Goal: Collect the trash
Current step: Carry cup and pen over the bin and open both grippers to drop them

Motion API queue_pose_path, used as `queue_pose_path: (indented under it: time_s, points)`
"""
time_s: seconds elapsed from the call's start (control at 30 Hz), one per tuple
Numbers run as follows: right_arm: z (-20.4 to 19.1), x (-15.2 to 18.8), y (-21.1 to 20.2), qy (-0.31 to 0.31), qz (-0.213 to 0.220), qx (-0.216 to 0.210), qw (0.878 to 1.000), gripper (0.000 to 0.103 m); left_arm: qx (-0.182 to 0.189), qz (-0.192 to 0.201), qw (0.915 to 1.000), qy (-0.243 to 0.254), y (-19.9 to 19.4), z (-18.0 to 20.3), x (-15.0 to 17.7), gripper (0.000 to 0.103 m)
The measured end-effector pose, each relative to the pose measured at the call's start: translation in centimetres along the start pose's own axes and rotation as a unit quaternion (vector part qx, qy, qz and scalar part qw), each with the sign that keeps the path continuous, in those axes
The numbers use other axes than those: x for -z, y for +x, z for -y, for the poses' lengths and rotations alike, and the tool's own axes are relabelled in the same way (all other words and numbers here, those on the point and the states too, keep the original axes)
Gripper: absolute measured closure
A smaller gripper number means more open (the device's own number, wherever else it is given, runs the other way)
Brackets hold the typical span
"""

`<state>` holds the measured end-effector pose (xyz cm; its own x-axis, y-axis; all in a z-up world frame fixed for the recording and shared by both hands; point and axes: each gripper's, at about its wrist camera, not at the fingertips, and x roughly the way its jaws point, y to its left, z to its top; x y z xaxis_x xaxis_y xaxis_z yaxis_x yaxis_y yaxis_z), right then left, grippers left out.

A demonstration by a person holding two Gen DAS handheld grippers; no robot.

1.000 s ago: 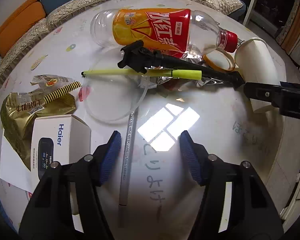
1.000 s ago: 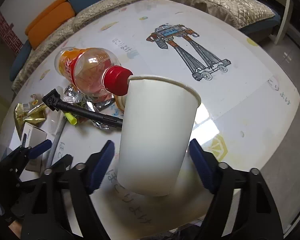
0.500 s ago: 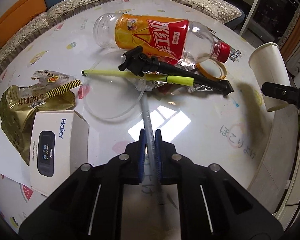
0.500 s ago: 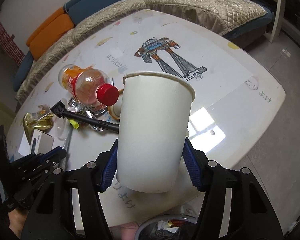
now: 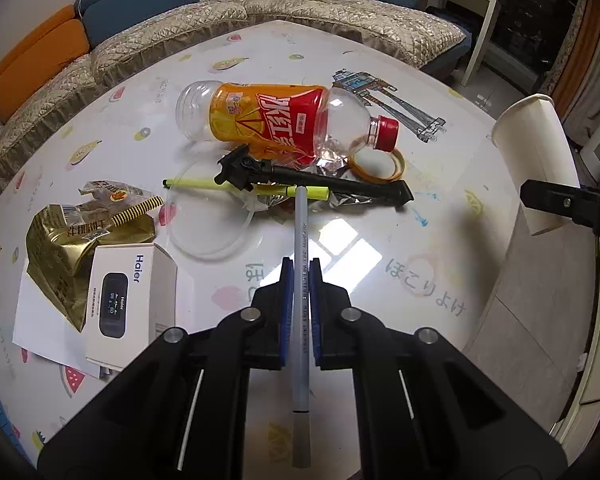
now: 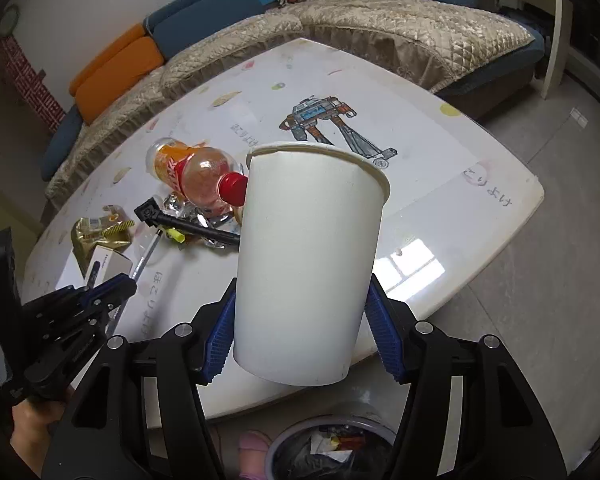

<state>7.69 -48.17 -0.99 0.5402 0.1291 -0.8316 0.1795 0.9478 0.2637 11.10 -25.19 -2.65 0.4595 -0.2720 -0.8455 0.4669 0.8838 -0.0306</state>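
Observation:
My left gripper (image 5: 301, 280) is shut on a grey pen (image 5: 301, 240) and holds it above the white table (image 5: 440, 240). My right gripper (image 6: 300, 316) is shut on a white paper cup (image 6: 308, 256), held upright off the table's front edge; the cup also shows in the left wrist view (image 5: 534, 160). A grey trash bin (image 6: 332, 448) with rubbish in it stands on the floor just below the cup. On the table lie an orange drink bottle (image 5: 276, 118), a black pump (image 5: 312, 176), a yellow-green pen (image 5: 244, 186) and crumpled foil (image 5: 340, 200).
A tape ring (image 5: 377, 162), a clear plastic lid (image 5: 212, 220), a gold snack bag (image 5: 72, 240) and a white Haier box (image 5: 126, 300) on paper lie on the table. A sofa (image 5: 220, 32) runs behind the table. Grey floor (image 6: 540, 300) lies to the right.
My left gripper closed on the grey pen and lifted it off the table. My right gripper closed on the paper cup and carried it back off the table's edge, over the bin.

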Motion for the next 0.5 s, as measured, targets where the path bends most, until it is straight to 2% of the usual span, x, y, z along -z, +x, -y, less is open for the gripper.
queue_pose_path:
  time_s: [0.2,0.5]
  points:
    - [-0.2,1.0,-2.0,-0.013,0.005,-0.013,1.000,0.042,0.002,0.016,0.9998,0.011,-2.0,1.1,-0.1,0.097]
    - [0.6,4.0,-5.1,-0.030,0.009,-0.022,0.999,0.042,0.028,0.033,0.9978,0.050,-4.2,4.5,1.1,0.097]
